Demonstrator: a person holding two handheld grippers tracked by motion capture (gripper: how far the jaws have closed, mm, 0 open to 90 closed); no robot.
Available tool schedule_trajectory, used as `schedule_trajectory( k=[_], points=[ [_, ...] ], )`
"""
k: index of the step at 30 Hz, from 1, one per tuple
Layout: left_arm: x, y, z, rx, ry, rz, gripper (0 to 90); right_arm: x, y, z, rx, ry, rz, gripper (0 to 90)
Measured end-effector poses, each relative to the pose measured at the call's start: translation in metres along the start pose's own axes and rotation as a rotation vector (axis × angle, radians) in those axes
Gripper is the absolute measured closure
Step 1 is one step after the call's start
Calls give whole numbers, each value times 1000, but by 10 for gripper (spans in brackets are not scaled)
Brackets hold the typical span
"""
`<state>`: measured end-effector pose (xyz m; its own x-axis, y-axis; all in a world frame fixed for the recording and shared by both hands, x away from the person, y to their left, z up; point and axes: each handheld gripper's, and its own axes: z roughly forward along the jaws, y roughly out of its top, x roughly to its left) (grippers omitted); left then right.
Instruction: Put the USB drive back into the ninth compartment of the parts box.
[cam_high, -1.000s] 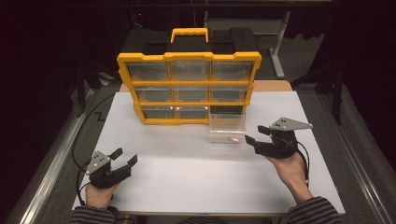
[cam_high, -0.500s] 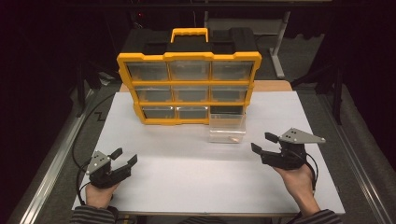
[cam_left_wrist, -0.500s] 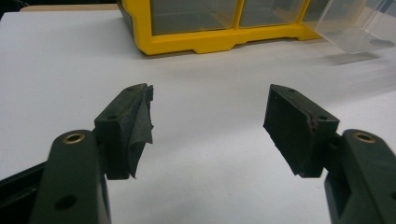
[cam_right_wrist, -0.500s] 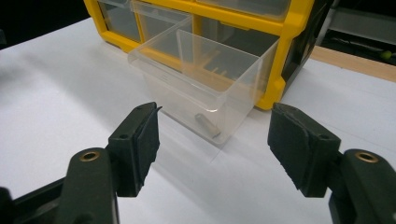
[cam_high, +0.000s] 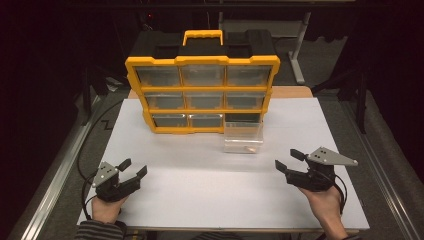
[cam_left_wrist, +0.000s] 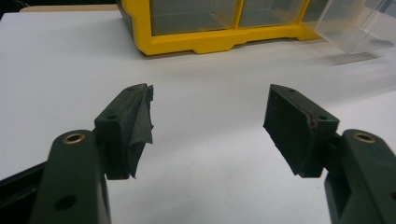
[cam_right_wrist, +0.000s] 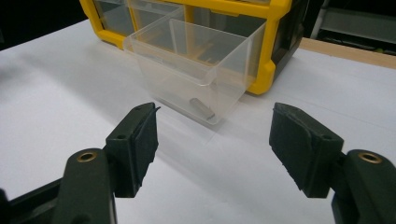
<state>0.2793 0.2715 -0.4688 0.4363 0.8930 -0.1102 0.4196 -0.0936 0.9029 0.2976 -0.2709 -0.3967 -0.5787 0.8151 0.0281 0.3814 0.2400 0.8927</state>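
A yellow drawer organizer (cam_high: 202, 95) stands at the back of the white table (cam_high: 210, 200). One clear drawer (cam_high: 243, 137) is pulled out and sits on the table in front of its bottom right slot. A small dark piece (cam_right_wrist: 202, 108) lies inside it. My right gripper (cam_high: 288, 160) is near the table's right front, short of the drawer (cam_right_wrist: 196, 70) and apart from it. Its jaws have just been opening and nothing is between them. My left gripper (cam_high: 134, 168) rests open and empty at the left front. Its own view (cam_left_wrist: 208, 126) shows bare table between the pads.
The organizer's base (cam_left_wrist: 210, 42) stands well beyond the left gripper. A wooden table edge (cam_high: 292, 92) shows behind the white sheet. Metal rails (cam_high: 50, 175) run along both sides. Cables (cam_high: 90, 150) trail from the grippers.
My right gripper has drawn back from the clear drawer toward the right front of the table and sunk a little. Its jaws stand slightly wider. The left gripper has stayed put.
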Motion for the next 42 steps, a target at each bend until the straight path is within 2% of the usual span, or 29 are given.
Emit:
schedule_trajectory(
  k=[19,32,42],
  points=[
    [0,0,0,3,3,0,328,-9,-25,-9,-14,-54,29,297],
    [1,0,1,7,5,-6,328,-22,-42,-11,-11,-95,70,293],
    [1,0,0,2,5,-9,328,-28,-51,-13,-19,-112,82,287]
  ],
)
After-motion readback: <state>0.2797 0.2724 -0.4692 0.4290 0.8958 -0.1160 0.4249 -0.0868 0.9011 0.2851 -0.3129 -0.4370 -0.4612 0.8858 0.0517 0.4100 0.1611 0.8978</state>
